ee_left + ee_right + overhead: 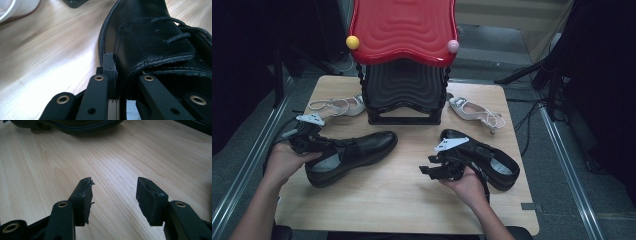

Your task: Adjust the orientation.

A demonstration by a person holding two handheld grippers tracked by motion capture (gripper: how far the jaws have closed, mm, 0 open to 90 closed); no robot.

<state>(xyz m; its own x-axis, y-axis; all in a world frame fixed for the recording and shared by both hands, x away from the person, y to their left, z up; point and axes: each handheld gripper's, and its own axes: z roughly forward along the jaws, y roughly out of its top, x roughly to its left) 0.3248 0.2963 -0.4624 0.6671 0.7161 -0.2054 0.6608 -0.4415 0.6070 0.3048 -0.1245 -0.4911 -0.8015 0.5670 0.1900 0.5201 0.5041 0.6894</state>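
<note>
High view: the table point(377, 200) holds a rack point(404, 75) at its far edge, with one black shoe point(362, 152) near-left of the rack and a second shoe point(499, 160) near-right. Left gripper point(116, 75) is clamped on the first shoe's collar, so the lift seems underway, and the next move likely calls for carrying it onto the rack. Right gripper point(113, 192) hovers beside the second shoe, jaws apart and empty.
</note>
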